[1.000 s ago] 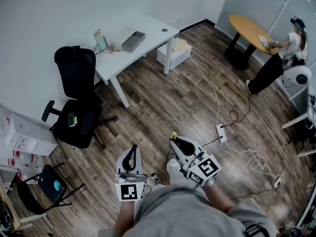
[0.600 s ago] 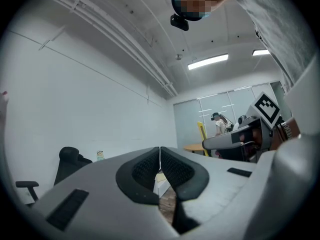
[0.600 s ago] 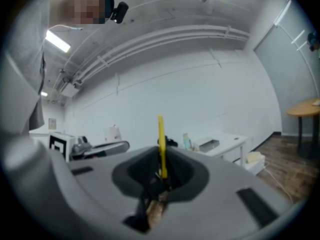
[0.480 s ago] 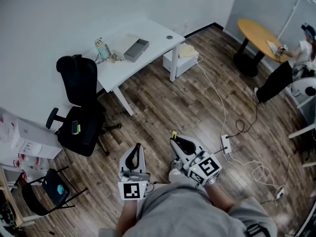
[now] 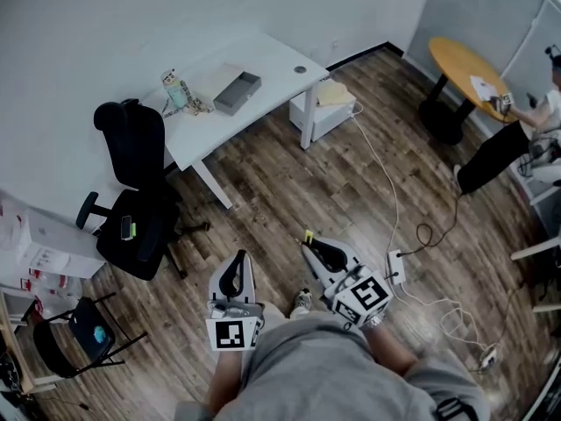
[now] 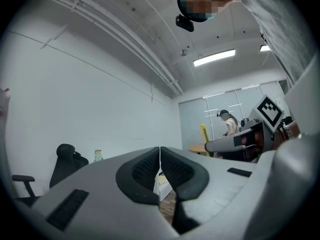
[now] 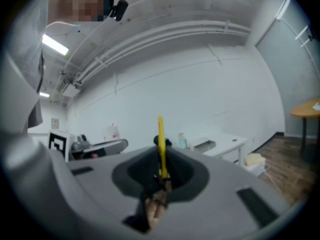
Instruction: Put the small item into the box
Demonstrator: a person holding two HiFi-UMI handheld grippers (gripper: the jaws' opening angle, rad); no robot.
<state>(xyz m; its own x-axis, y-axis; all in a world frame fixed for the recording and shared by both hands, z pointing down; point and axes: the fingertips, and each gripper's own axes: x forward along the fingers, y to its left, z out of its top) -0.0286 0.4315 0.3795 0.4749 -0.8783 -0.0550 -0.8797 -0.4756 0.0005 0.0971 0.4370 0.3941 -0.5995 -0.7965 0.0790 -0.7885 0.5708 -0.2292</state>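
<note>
A grey box (image 5: 237,92) lies on the white desk (image 5: 280,60) far ahead by the wall; the right gripper view also shows this box (image 7: 205,145). My right gripper (image 5: 308,246) is held low in front of me, shut on a small flat yellow item (image 5: 308,236), which stands upright between the jaws (image 7: 160,141). My left gripper (image 5: 235,268) hangs beside it, with its pads (image 6: 150,166) pressed together and nothing between them. Both grippers are several steps away from the desk.
A black office chair (image 5: 136,191) stands left of the desk, and a white low cabinet (image 5: 329,108) sits beneath it. A cable and power strip (image 5: 394,266) trail over the wood floor at right. A round wooden table (image 5: 469,68) and a seated person (image 5: 513,139) are far right.
The view has shifted a little, so the desk and round table sit slightly further right in the frame. Both grippers keep their places and stay shut; the yellow item is still held.
</note>
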